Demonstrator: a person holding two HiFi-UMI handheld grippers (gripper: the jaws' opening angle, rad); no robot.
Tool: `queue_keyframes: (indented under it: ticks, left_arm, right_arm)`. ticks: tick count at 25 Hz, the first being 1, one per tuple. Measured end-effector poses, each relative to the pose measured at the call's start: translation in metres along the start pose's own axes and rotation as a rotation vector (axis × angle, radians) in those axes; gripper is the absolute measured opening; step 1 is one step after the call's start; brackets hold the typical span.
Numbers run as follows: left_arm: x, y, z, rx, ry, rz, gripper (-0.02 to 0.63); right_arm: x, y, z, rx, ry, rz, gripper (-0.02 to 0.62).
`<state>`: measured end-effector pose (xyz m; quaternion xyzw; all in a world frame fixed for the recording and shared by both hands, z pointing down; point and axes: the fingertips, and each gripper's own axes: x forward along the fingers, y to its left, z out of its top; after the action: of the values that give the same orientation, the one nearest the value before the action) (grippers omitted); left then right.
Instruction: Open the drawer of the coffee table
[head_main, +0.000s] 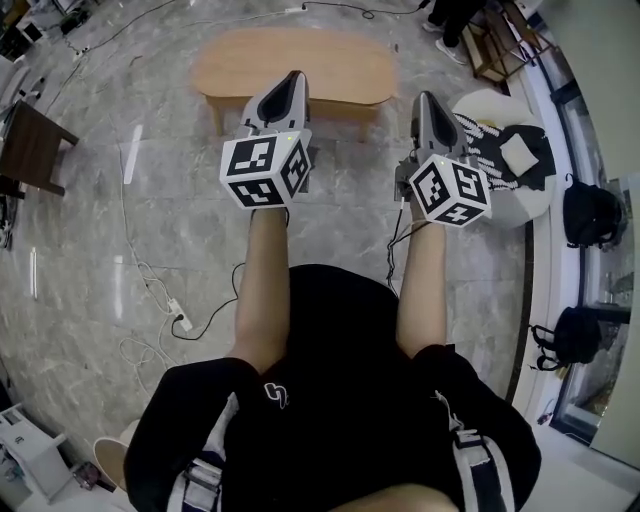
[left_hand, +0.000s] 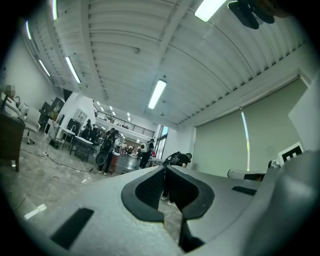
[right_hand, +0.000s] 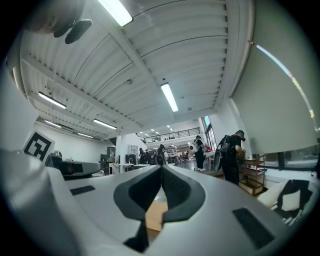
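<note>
Head view looks steeply down on the coffee table (head_main: 300, 65), which stands on the floor ahead of the person, just beyond both gripper tips: a low piece with a long, rounded, light-wood top and matching legs showing under its near edge; its drawer cannot be made out from this angle. The left gripper (head_main: 296, 76) reaches over the table's near edge and the right gripper (head_main: 424, 97) sits just off its right end, neither visibly touching it. Each has its jaws pressed together with nothing between them. The floor (head_main: 150, 210) is glossy grey marble-patterned tile, crossed by a white cable (head_main: 130, 240) running to a power strip (head_main: 181, 320). A dark wooden side table (head_main: 30, 145) stands at the left, a round white seat (head_main: 495, 105) draped with black fabric at the right, and two black backpacks (head_main: 590, 210) sit along the wall. Both gripper views show a ribbed white ceiling (left_hand: 125, 60) with strip lights (left_hand: 157, 94) and distant people (left_hand: 107, 150) at desks.
</note>
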<state>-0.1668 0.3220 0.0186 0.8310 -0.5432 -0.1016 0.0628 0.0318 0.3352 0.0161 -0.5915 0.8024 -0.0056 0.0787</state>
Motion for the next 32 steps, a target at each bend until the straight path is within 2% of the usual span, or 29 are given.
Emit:
queue_keyframes:
  ticks: [22,32]
  left_arm:
    - [0.003,0.026,-0.022,-0.019,0.032,-0.009,0.014]
    - [0.022,0.045,-0.034,-0.040,0.004,-0.008,0.014]
  right_arm:
    - [0.004,-0.001,-0.017,-0.005,-0.006,-0.050,0.012]
    - [0.014,-0.011,-0.022,-0.012,-0.052,-0.058,0.011]
